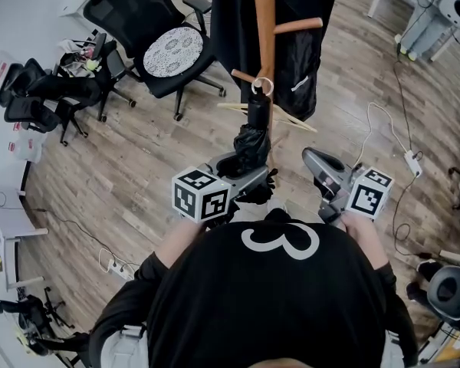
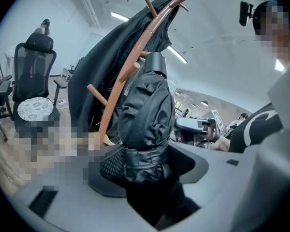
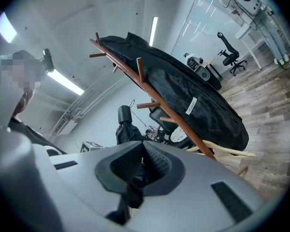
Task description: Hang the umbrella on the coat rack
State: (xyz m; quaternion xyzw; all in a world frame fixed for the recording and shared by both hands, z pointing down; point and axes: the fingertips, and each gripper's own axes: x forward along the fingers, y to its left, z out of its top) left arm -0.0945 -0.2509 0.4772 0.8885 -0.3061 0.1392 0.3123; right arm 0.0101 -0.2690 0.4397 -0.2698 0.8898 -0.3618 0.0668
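Observation:
A folded black umbrella (image 1: 253, 136) stands upright in my left gripper (image 1: 249, 169), whose jaws are shut on its lower body. The ring at its top (image 1: 262, 87) is close to a low peg (image 1: 244, 76) of the wooden coat rack (image 1: 264, 21); whether they touch I cannot tell. In the left gripper view the umbrella (image 2: 147, 115) fills the space between the pads, with the rack pole (image 2: 123, 76) just behind it. My right gripper (image 1: 316, 159) hovers to the right of the umbrella, apart from it. Its pads (image 3: 154, 156) meet, with nothing clearly held.
A black coat (image 1: 307, 60) hangs on the rack. A wooden hanger (image 1: 291, 119) lies at the rack's base. An office chair with a patterned cushion (image 1: 172, 50) stands to the left. A power strip with a cable (image 1: 411, 159) lies on the floor at the right.

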